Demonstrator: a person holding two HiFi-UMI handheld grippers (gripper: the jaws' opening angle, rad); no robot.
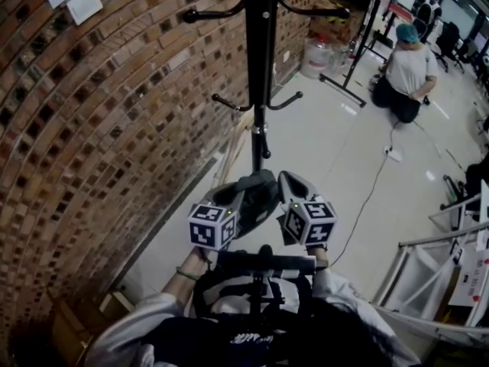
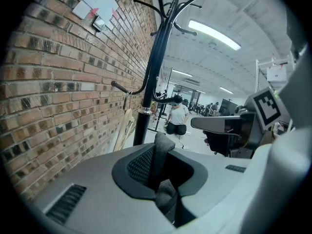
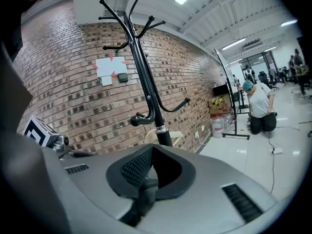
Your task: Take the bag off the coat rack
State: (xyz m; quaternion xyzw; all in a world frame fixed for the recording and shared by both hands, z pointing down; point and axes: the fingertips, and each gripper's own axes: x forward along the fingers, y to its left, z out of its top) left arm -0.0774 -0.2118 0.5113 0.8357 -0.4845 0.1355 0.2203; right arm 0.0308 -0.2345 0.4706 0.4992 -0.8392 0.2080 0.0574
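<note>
The black coat rack (image 1: 260, 67) stands by the brick wall, and its curved hooks (image 1: 229, 103) are bare; no bag shows on it in any view. Low in the head view, in front of the person's chest, my left gripper (image 1: 256, 191) and right gripper (image 1: 295, 185) sit side by side, pointing at the pole's lower part. In the left gripper view the pole (image 2: 151, 77) rises just beyond my left gripper (image 2: 163, 150), whose grey fingers are pressed together on nothing. My right gripper (image 3: 148, 186) is likewise shut and empty, with the rack (image 3: 146, 91) ahead of it.
A brick wall (image 1: 92, 128) runs along the left, with papers pinned high up. Pale boards (image 1: 229, 155) lean near the rack's foot. A person (image 1: 405, 71) kneels at the far right beside water jugs (image 1: 315, 56). A cable (image 1: 367, 197) crosses the floor. Metal frames (image 1: 443, 243) stand at the right.
</note>
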